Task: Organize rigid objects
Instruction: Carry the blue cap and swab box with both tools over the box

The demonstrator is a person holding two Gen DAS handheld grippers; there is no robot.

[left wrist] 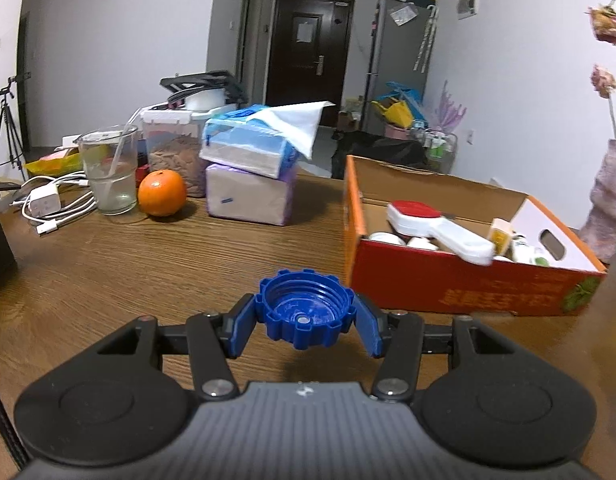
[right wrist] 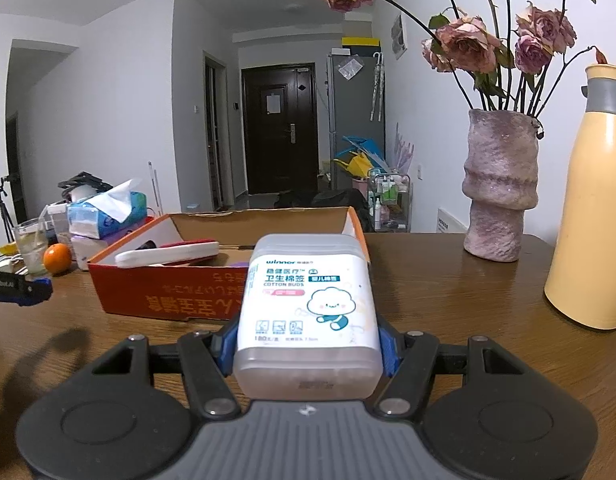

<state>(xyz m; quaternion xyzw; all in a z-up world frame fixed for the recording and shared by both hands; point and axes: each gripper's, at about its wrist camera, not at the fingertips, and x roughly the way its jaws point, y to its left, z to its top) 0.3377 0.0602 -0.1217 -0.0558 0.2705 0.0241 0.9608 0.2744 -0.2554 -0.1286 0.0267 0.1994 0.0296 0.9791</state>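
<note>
Left gripper (left wrist: 306, 322): a blue screw cap (left wrist: 306, 314) is clamped between the jaws, held above the desk (left wrist: 128, 264).
Right gripper (right wrist: 308, 346): a cotton bud box (right wrist: 308, 312) is gripped at its lower sides.
Cardboard box (left wrist: 447, 284): just beyond both, partly filled.
Advice: items should be lifted over the near wall before release.

The cardboard box (left wrist: 459, 284) sat on the table (left wrist: 128, 264) toward its right side, a brush (left wrist: 435, 224) lying inside. Left of it two tissue packs (left wrist: 250, 176) were stacked, with an orange (left wrist: 162, 193) and a glass (left wrist: 110, 170) farther left. A vase (right wrist: 497, 188) and a flask (right wrist: 593, 204) stood right of the box.
</note>
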